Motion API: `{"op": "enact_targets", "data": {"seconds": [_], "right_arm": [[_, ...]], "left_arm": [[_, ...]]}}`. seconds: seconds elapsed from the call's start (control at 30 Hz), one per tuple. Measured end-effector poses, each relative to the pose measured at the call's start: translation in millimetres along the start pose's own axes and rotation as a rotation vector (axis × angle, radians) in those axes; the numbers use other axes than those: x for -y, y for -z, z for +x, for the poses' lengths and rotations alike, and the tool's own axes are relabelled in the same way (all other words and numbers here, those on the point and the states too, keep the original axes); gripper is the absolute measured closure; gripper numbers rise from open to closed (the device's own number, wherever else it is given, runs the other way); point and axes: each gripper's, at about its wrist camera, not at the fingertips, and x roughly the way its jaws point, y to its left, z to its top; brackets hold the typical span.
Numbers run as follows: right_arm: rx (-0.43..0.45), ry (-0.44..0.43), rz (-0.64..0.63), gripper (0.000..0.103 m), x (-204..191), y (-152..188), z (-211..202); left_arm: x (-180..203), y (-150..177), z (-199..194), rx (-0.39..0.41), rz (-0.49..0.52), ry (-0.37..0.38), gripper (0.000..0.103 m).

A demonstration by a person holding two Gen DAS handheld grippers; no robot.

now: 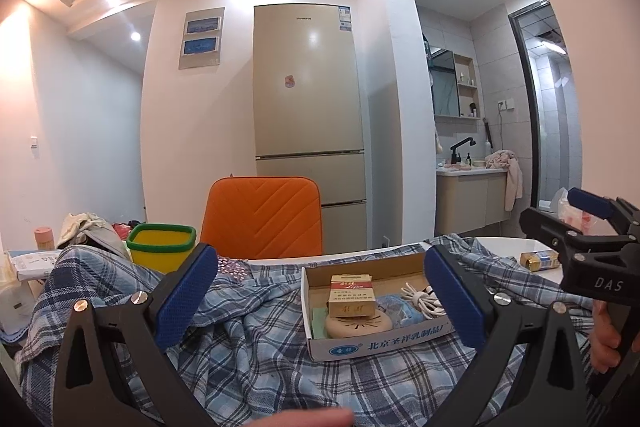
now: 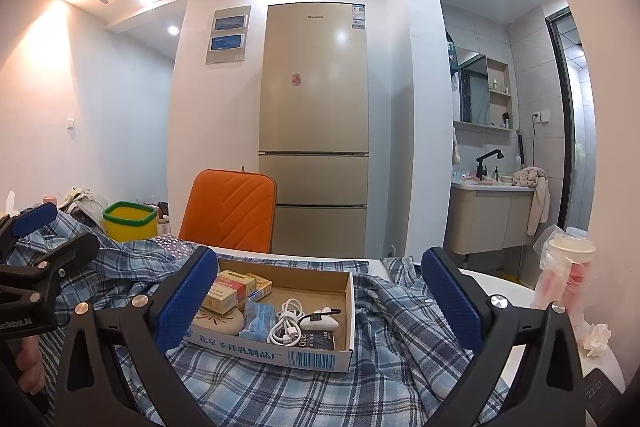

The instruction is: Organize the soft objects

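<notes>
A blue plaid cloth [image 1: 256, 339] lies crumpled over the white table; it also shows in the right wrist view [image 2: 384, 347]. A shallow cardboard box [image 1: 380, 345] of small items (cigarette packs, white cable, round beige disc) sits on the cloth, also in the right wrist view [image 2: 280, 351]. My left gripper [image 1: 320, 291] is open and empty, held just above the cloth in front of the box. My right gripper [image 2: 320, 295] is open and empty, its fingers either side of the box. Each gripper shows in the other's view, the right one [image 1: 588, 227] and the left one [image 2: 32, 243].
A yellow bin with a green rim [image 1: 162, 247] and an orange chair back [image 1: 264, 215] stand behind the table. A small yellow box [image 1: 540, 261] lies at the right. A cup in a plastic bag [image 2: 568, 267] and crumpled tissue [image 2: 596, 337] are at the right edge. A fridge [image 1: 308, 115] stands beyond.
</notes>
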Motion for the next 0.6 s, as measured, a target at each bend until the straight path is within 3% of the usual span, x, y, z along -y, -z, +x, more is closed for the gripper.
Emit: {"op": "enact_targets", "data": {"seconds": [0.6], "right_arm": [[0.004,0.001,-0.001,0.000,0.1,0.3,-1.5]], "left_arm": [[-4.2,1.3,6.0,-0.033,-0.007,0.004,0.000]]}}
